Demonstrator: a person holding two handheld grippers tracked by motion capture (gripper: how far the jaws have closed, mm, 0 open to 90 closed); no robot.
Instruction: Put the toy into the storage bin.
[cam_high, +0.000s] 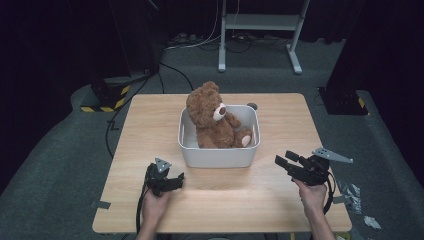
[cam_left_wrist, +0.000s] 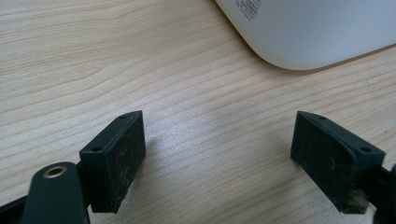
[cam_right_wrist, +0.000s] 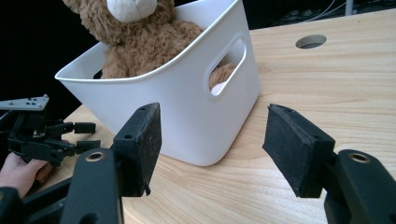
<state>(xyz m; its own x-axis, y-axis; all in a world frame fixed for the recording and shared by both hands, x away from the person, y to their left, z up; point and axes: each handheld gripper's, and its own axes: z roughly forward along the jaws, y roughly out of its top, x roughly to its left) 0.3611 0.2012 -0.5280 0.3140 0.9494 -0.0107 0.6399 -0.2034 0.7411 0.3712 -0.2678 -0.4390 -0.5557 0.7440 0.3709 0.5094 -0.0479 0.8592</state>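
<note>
High view, teddy bear (cam_high: 212, 117) seated in white bin (cam_high: 218, 155), both grippers' jaws apart, empty

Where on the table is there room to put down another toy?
Bare wood lies left and right of the bin with the bear, out to the table edges. Behind the bin is only a thin strip. In front, both claws crowd it.
</note>
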